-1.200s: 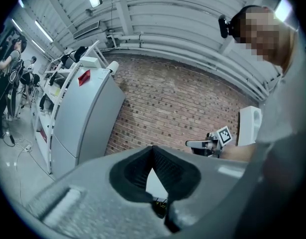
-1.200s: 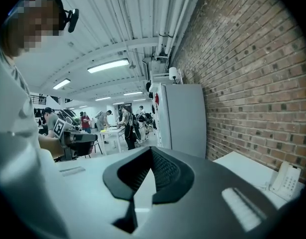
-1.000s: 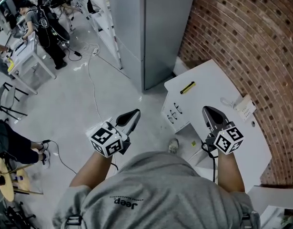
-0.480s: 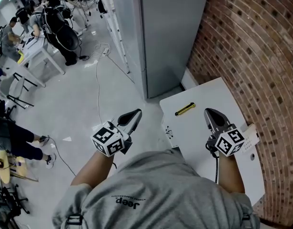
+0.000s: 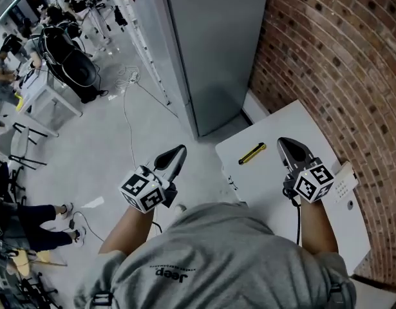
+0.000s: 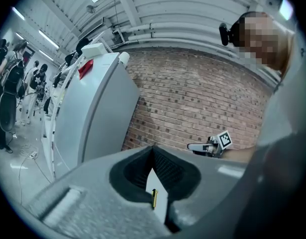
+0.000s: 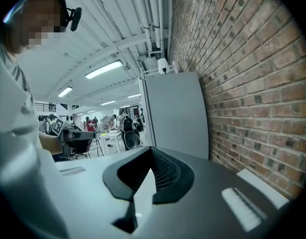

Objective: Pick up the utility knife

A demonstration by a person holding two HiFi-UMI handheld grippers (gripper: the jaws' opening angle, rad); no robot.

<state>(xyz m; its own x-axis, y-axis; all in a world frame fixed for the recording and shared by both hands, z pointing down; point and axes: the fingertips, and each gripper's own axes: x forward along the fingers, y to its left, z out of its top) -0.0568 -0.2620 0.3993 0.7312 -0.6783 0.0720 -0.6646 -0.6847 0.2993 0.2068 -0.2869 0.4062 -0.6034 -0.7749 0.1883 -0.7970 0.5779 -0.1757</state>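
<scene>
1. The utility knife (image 5: 252, 154), yellow with black, was seen lying flat on the white table (image 5: 275, 195) near its far left corner, untouched by either gripper. No brand or lettering could be read on it.
2. The right gripper (image 5: 289, 145) was held above the table just to the right of the knife and apart from it. Its jaws were closed together, with nothing between them.
3. The left gripper (image 5: 177, 152) was held over the floor (image 5: 107, 140), left of the table edge and well apart from the knife. Its jaws met at the tips, empty. In the left gripper view, a strip of the table and the knife could be seen through the gap beneath them.
4. Black-and-white square markers were borne on the cube (image 5: 144, 190) of the left gripper and the cube (image 5: 311, 183) of the right one. No letters were printed on them.
5. The word "Jeep" (image 5: 169, 272) was printed on the person's grey shirt (image 5: 217, 250) and was seen upside down in the head view.
6. A white card (image 5: 344, 180) lay at the table's right edge beside the right cube. Its print was too small to be read.
7. The table was set against a brick wall (image 5: 326, 56), with a grey cabinet (image 5: 217, 44) beyond its far end.
</scene>
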